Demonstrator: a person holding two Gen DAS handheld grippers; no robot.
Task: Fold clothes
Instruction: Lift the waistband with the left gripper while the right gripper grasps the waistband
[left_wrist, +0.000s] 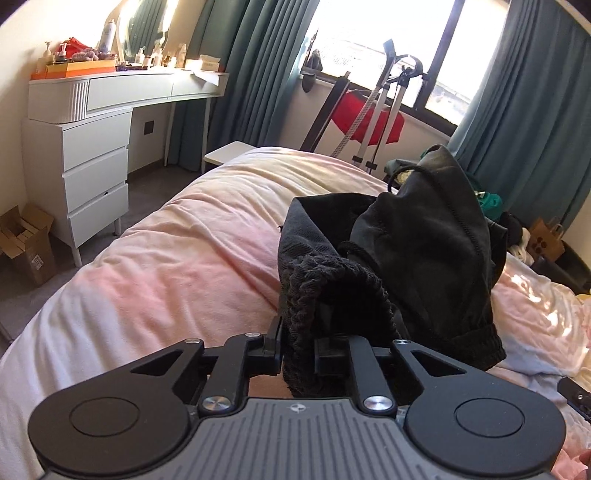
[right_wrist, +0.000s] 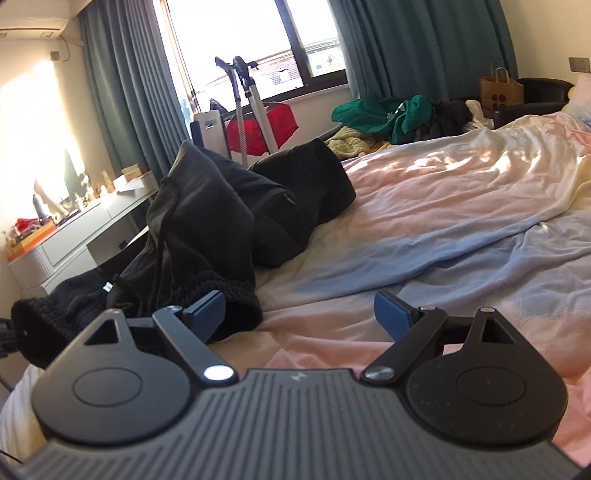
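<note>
Bed (left_wrist: 166, 240): we see a wide bed under a pink, cream and pale blue cover, which carries the garment; the cover is bare on both sides of it.
Dressing bench (left_wrist: 125, 86): a white bench with drawers stands past the bed by the teal curtains, crowded with bottles and boxes; it plays no part in the fold.
Clothes heap (right_wrist: 391, 114): green, cream and dark pieces lie piled near the window, well apart from our tools; we judge these are still waiting.
Black garment (left_wrist: 417, 236): a dark piece with ribbed knit cuffs and a drawcord, most likely a hooded top or joggers, lies bunched and rumpled across the bed, partly lifted toward the left tool.
Progress: we judge the fold is barely begun. Nothing lies flat, no clean crease shows, and no finished stack is in view. Spreading, smoothing and folding are all left.
Left tool (left_wrist: 297, 350): its jaws are nearly together, pinching a ribbed cuff of the black garment, which hangs up between them.
Right tool (right_wrist: 299, 314): its jaws stand spread wide and carry nothing; another ribbed cuff lies against its left finger (right_wrist: 207, 306), ungripped.
</note>
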